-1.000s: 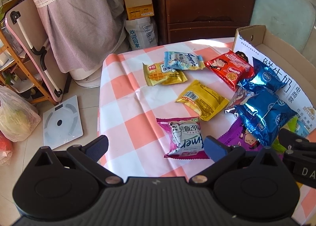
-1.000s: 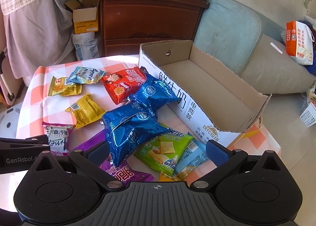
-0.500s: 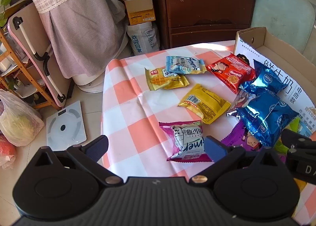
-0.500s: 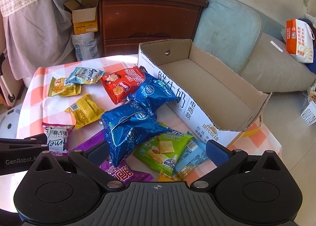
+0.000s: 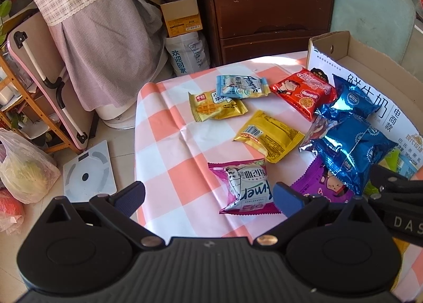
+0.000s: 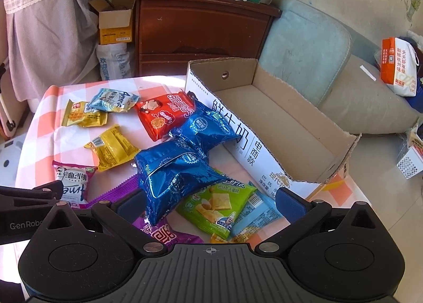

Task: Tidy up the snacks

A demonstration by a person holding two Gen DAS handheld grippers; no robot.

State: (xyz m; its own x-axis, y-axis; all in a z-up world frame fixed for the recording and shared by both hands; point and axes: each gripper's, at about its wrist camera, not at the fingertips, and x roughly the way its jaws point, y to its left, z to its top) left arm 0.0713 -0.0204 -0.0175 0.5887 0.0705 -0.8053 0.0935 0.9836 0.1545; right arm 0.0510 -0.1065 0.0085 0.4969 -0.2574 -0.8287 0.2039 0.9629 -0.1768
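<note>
Several snack packets lie on a pink-checked tablecloth (image 5: 169, 149). A pink-and-white packet (image 5: 247, 188) lies just ahead of my open, empty left gripper (image 5: 208, 197). Two blue foil bags (image 6: 179, 170) are piled in front of my open, empty right gripper (image 6: 208, 203), above a green cracker packet (image 6: 219, 205) and a purple packet (image 6: 158, 234). Farther off are a red packet (image 6: 161, 115), yellow packets (image 6: 113, 148) and a light blue packet (image 6: 113, 99). An open, empty cardboard box (image 6: 280, 128) stands to the right.
A dark wooden dresser (image 6: 201, 36) stands behind the table, with a small cardboard box (image 5: 182, 16) on a white sack beside it. A pale cushioned sofa (image 6: 330, 65) is at the right. The table's left edge drops to a floor with a scale (image 5: 88, 170).
Both grippers have drawn back and up slightly, so more of the table and room shows. Nothing on the table has moved and both grippers stay open.
</note>
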